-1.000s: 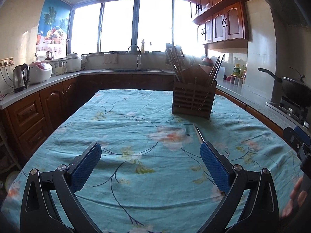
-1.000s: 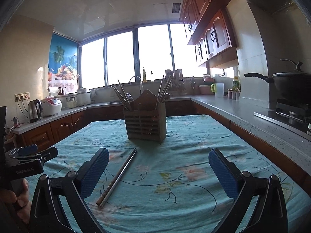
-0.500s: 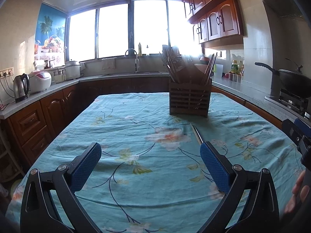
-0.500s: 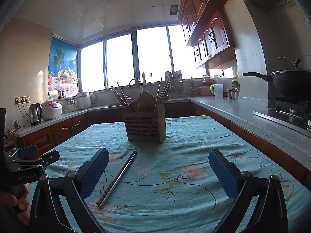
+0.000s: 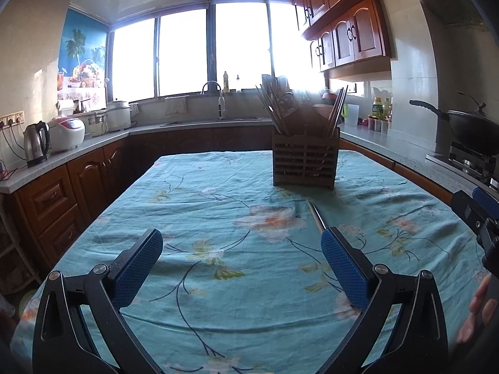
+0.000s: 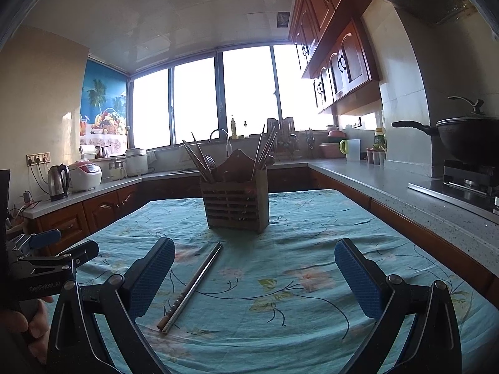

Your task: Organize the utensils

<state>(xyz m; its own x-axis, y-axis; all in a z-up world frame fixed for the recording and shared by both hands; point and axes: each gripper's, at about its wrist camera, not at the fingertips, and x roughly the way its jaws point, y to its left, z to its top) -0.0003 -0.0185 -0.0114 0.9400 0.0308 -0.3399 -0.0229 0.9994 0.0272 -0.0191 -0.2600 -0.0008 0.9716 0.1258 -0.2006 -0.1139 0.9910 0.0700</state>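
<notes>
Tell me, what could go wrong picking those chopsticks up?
The chopsticks lie flat on the cloth, so the open right claw might pinch fabric too. They are a thin pair; one could slip out. The holder is already full of leaning sticks, so a tip may catch going in.

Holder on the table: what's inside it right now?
The holder has chopsticks leaning in its left side, more in its right, and a fork. Its slatted walls hide their lower ends.

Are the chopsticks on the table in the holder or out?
Out: chopsticks lie flat on the tablecloth, before the holder.
</notes>
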